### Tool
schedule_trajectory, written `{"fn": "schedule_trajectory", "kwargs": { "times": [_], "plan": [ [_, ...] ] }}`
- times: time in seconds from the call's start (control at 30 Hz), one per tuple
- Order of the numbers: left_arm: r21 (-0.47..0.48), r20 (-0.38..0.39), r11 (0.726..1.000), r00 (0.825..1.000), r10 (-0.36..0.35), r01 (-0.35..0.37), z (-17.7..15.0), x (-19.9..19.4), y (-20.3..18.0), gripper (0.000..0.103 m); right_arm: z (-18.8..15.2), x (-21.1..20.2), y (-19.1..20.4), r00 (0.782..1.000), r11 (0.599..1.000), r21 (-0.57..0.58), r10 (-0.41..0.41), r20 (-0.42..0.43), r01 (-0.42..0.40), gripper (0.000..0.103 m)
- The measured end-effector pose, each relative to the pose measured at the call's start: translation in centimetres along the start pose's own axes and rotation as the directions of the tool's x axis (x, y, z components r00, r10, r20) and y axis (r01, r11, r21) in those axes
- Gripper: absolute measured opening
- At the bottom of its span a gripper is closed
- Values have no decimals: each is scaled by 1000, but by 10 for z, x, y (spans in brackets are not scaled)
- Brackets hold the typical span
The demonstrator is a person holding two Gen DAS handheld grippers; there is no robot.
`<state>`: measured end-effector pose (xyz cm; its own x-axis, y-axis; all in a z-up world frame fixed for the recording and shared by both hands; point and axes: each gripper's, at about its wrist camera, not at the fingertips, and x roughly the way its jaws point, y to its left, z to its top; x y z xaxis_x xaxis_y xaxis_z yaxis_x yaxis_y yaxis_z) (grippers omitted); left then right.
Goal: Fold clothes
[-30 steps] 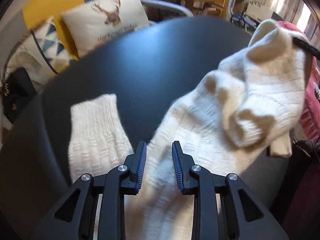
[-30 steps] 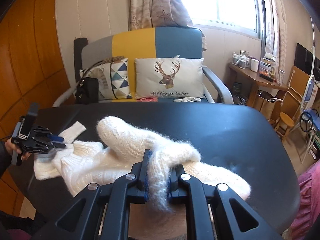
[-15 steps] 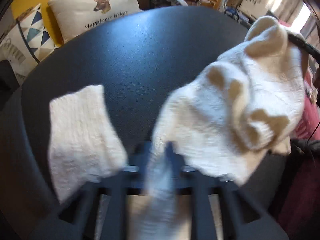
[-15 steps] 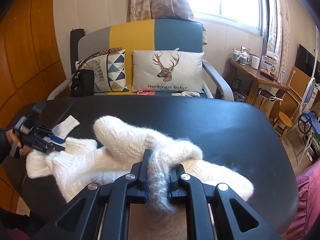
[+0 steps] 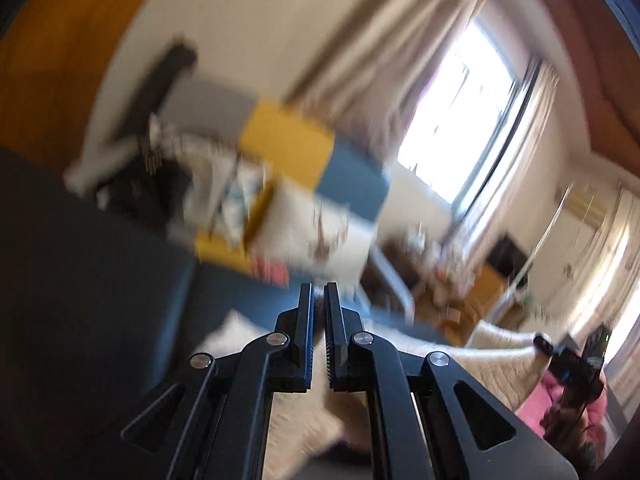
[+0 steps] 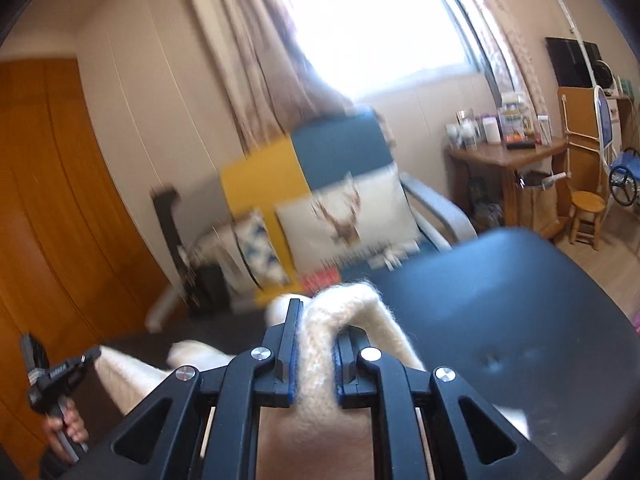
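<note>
My right gripper (image 6: 314, 344) pinches a fold of the white knit sweater (image 6: 320, 360) above the dark tabletop (image 6: 500, 300) — the armchair (image 6: 340, 148) and deer cushion (image 6: 344, 212) beyond. My left gripper (image 5: 319, 332) is nearly pressed together; whether it grips sweater, I cannot tell — blurred.

A knitted garment (image 6: 320, 364) lies draped across the near part of a table (image 6: 520, 300), one fold of it standing between the fingers of the right gripper (image 6: 316, 344); the left gripper (image 5: 319, 332) sits over the garment's other end; behind the table stands a sofa (image 6: 340, 148) bearing two cushions (image 6: 348, 212); right of the sofa, a side table (image 6: 508, 156) by the window (image 6: 380, 20).
</note>
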<state>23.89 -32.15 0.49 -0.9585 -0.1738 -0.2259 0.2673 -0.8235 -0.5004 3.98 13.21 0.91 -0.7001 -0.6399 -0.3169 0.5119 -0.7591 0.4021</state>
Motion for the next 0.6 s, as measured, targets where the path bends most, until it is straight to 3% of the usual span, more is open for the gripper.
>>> {"fn": "schedule_trajectory", "kwargs": {
  "times": [0.07, 0.1, 0.2, 0.27, 0.37, 0.43, 0.5, 0.6],
  "plan": [
    [13, 155, 1000, 988, 5, -7, 34, -41, -9, 0, 16, -28, 10, 995, 1000, 2, 26, 99, -27, 11],
    [24, 183, 1000, 983, 9, -13, 41, -52, -11, 0, 23, -41, 15, 989, 999, -2, 39, 143, -39, 11],
    [70, 93, 996, 994, 51, -58, 41, -31, -10, 0, 37, -62, 36, 973, 998, -59, 51, 226, -39, 11],
    [104, 33, 991, 996, 82, -85, 40, -18, -10, 0, 38, -44, 46, 981, 994, -105, 27, 192, -7, 11],
    [156, -54, 980, 990, 132, -122, 40, 2, -9, 0, 27, 7, 37, 983, 976, -155, -133, 123, 152, 11],
    [193, -111, 971, 980, 167, -143, 39, 16, -9, 0, 21, 42, 15, 952, 936, -181, -290, 96, 303, 11],
    [236, -200, 965, 966, 165, -116, 19, 37, -10, 0, 16, 73, -14, 897, 875, -202, -439, 54, 440, 11],
    [296, -350, 954, 925, 148, -41, -23, 74, -11, 0, 7, 114, -68, 828, 841, -178, -537, -159, 511, 22]
  ]
}}
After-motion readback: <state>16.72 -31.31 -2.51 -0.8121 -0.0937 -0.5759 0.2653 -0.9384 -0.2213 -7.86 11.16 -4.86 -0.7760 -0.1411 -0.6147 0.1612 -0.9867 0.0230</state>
